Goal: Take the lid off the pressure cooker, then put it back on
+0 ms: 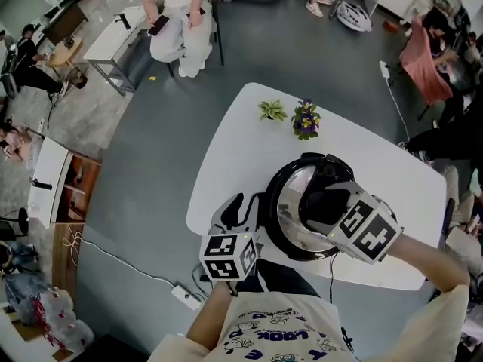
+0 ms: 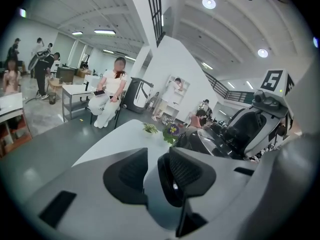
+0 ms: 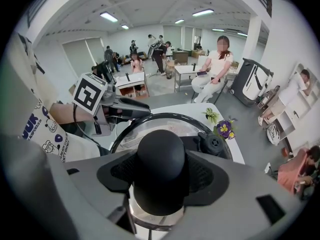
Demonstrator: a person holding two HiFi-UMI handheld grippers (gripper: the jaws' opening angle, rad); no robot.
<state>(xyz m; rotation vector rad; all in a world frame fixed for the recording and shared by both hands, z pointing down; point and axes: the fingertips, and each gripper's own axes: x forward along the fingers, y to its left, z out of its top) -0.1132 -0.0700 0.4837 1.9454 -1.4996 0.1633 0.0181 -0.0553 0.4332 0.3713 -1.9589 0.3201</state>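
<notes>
Starting with the head view: the pressure cooker (image 1: 272, 206) stands on the white tabletop (image 1: 226, 142), near its 5 o'clock edge, with the lid (image 1: 290, 228) lying level inside the black rim. The right gripper (image 1: 321, 202) comes in from 4 o'clock, pitched steeply down over the lid's centre. Its own body hides the contact point here. The left gripper (image 1: 243, 202) lies at the cooker's 9 o'clock, held much flatter and aimed toward 12 o'clock. A green plant (image 1: 272, 110) and a purple-flowered plant (image 1: 306, 119) stand at the tabletop's 12 o'clock end.

Left gripper view: its fingers (image 2: 186, 174) are spread, with pale tabletop showing in the gap and nothing caught between them. The cooker passes at 2 o'clock, outside the gap. Contact with its wall cannot be determined. A seated person in white (image 2: 107, 96) appears at 10 o'clock.

Right gripper view: the fingers (image 3: 207, 176) are pinching the lid's black knob (image 3: 161, 159), one pad on each side, a grip that neither other view shows. The lid's shiny surface and dark rim ring the knob. The left gripper shows at 10 o'clock, its tips just beside the rim.
</notes>
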